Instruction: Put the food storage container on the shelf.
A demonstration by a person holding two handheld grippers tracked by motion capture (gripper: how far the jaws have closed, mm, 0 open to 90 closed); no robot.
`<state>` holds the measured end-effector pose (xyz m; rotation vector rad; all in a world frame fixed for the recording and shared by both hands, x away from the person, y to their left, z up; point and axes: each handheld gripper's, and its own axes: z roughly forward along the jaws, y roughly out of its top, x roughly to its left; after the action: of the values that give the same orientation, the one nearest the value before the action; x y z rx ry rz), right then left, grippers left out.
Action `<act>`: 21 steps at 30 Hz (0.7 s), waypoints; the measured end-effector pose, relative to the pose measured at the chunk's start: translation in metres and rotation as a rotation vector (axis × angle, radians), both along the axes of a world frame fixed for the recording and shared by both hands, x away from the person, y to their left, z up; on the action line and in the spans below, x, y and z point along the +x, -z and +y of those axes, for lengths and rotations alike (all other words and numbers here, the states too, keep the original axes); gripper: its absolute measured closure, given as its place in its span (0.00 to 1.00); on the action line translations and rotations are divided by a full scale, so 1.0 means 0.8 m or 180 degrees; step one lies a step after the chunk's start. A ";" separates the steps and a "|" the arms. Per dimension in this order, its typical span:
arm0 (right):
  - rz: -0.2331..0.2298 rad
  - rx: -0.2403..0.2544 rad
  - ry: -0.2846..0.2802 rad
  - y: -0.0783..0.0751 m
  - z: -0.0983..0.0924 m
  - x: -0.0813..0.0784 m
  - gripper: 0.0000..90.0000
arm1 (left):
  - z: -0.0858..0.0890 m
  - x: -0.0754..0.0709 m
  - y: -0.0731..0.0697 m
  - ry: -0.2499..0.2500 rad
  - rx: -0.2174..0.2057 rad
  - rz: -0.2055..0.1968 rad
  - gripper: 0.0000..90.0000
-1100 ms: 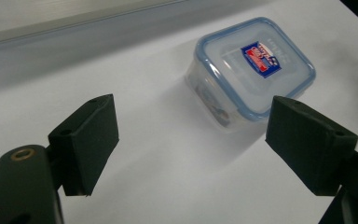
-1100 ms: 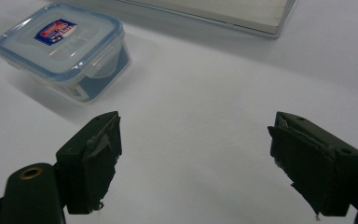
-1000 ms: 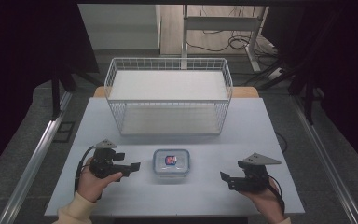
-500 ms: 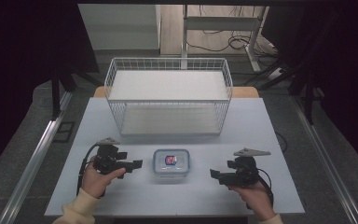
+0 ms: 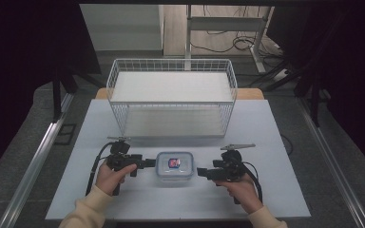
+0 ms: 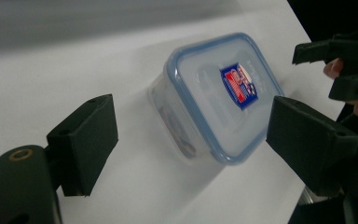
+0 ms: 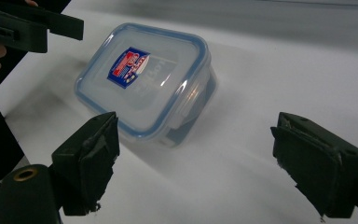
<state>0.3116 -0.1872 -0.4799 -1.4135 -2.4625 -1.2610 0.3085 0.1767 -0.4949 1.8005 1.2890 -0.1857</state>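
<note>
From the high view the whole layout is plain: a white table (image 5: 138, 199) with a white wire basket (image 5: 171, 97) standing at its far side, and near the person's edge a small clear plastic container (image 5: 174, 166) lying flat between the two grippers, well apart from the basket. That view puts the left gripper (image 5: 148, 163) just beside the container's left side and the right gripper (image 5: 200, 172) a little off its right side, each held in a hand with a pale sleeve behind it, but it is too small to show how the jaws stand. The gripper views settle that — the left gripper (image 6: 191, 140) has its jaws spread wide, with the container lying beyond and between them, not touched; the right gripper (image 7: 193, 154) likewise has its jaws wide apart, the container ahead and toward its left jaw, with bare table between the pads. Each gripper view also catches the other gripper's black jaws at an upper corner. Up close the container shows what the high view blurs — a rounded rectangular box with a blue-rimmed translucent lid, a red, white and blue label at the lid's centre, and a clip flap down on one side.
</note>
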 end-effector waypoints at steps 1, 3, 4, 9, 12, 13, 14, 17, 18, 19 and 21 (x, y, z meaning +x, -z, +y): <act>0.0000 0.0000 0.0000 0.000 0.000 0.000 0.17 | -0.001 0.001 0.001 -0.0028 -0.0016 -0.0015 0.19; 0.0054 0.0046 0.0001 0.004 0.003 0.006 0.17 | -0.003 0.004 0.004 -0.0016 -0.0069 0.0012 0.19; 0.0106 0.0079 0.0016 0.007 0.007 0.011 0.18 | -0.007 0.007 0.008 0.0015 -0.0100 0.0066 0.19; 0.0229 0.0171 0.0007 0.013 0.019 0.021 0.18 | -0.017 0.013 0.018 0.0093 -0.0164 0.0163 0.19; 0.0351 0.0200 -0.0021 0.024 0.033 0.030 0.19 | -0.023 0.016 0.026 0.0123 -0.0177 0.0183 0.20; 0.0351 0.0200 -0.0021 0.024 0.033 0.030 0.19 | -0.023 0.016 0.026 0.0123 -0.0177 0.0183 0.20; 0.0415 0.0263 -0.0040 0.028 0.040 0.034 0.19 | -0.024 0.017 0.028 0.0132 -0.0183 0.0190 0.20; 0.0436 0.0254 -0.0068 0.032 0.047 0.037 0.19 | -0.028 0.019 0.035 0.0180 -0.0273 0.0278 0.20; 0.0452 0.0268 -0.0075 0.034 0.049 0.038 0.19 | -0.029 0.019 0.036 0.0203 -0.0267 0.0294 0.21; 0.0472 0.0285 -0.0088 0.036 0.051 0.039 0.19 | -0.030 0.019 0.037 0.0210 -0.0260 0.0295 0.22; 0.0511 0.0288 -0.0103 0.040 0.053 0.040 0.22 | -0.032 0.019 0.039 0.0194 -0.0280 0.0299 0.23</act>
<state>0.3434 -0.1451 -0.5116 -1.3884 -2.2852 -1.1864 0.3237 0.1508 -0.5264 1.7747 1.2721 -0.3592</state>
